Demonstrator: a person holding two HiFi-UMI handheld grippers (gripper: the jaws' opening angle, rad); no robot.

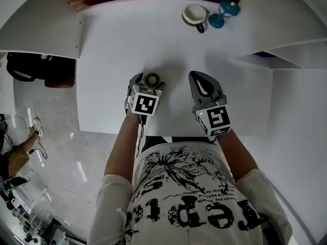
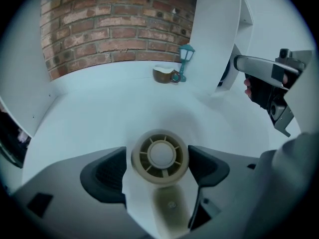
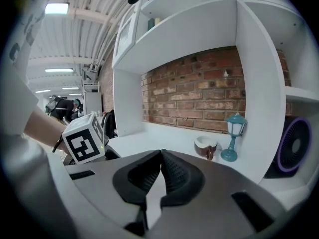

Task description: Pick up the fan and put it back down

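Your left gripper [image 1: 148,83] has its dark ribbed pads pressed against both sides of the fan [image 2: 160,156], a small beige plastic one. It has a round spoked grille around a smooth pale hub, on a short stem that widens into an oval foot. The fan sits low over the smooth white table [image 1: 117,60], near the front edge and right in front of you. The foot is blurred and partly behind the gripper body, so you cannot tell whether it rests on the surface or hangs just above it. Your right gripper [image 3: 161,156] is beside the left, holding nothing, with its textured black pads meeting at the tips. At the back of the table, well apart from both grippers, a glossy brown mug [image 1: 194,15] with a white inside stands next to a teal lamp [image 1: 225,10] shaped like a lantern on a post. Rough red brick wall [image 2: 114,29] runs behind them. In a shelf bay on the right, a dark purple-rimmed fan [image 3: 295,148] is half cut off by the white upright.
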